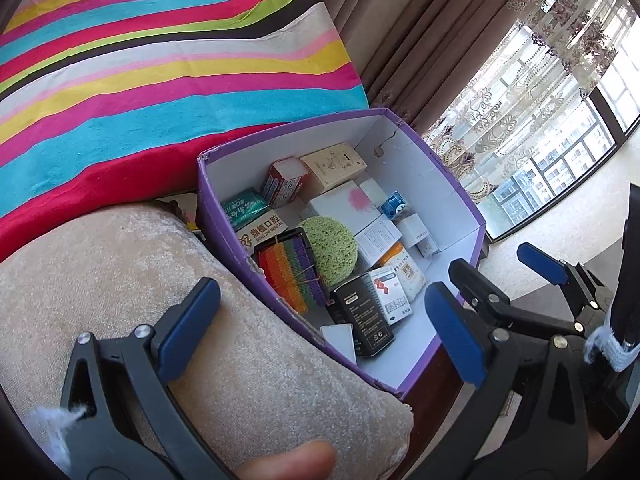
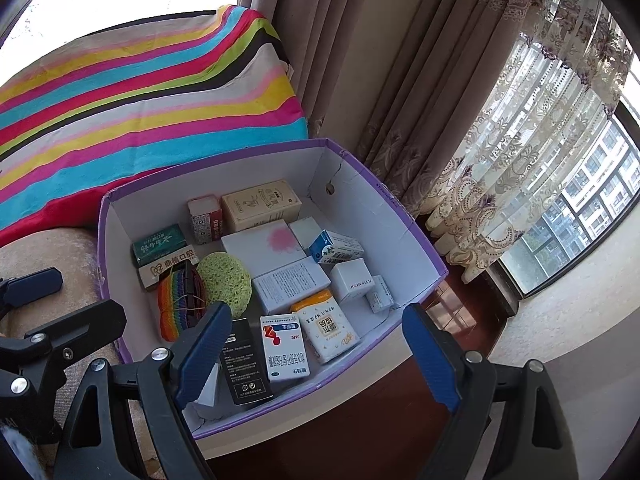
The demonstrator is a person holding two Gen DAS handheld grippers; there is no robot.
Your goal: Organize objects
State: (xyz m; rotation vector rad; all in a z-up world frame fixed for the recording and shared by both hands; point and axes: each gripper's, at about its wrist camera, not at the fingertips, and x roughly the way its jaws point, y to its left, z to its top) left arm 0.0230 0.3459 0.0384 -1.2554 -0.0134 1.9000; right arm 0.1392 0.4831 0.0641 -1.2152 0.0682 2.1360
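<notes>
A purple cardboard box [image 1: 224, 208] [image 2: 416, 240] with a white inside holds several small cartons, a green round sponge [image 1: 330, 249] [image 2: 225, 280], a rainbow strap roll [image 1: 290, 276] [image 2: 176, 304] and a black carton [image 1: 364, 316] [image 2: 244, 360]. My left gripper [image 1: 320, 328] is open and empty, over the box's near left edge and the cushion. My right gripper [image 2: 320, 352] is open and empty above the box's near side; it also shows in the left wrist view [image 1: 504, 268], to the right of the box.
The box sits beside a beige sofa arm cushion [image 1: 120, 280] and a striped cloth [image 1: 140, 72] [image 2: 140, 92]. Curtains [image 2: 400, 80] and a window [image 2: 580, 220] lie behind and to the right. Dark wood floor [image 2: 380, 420] shows below the box.
</notes>
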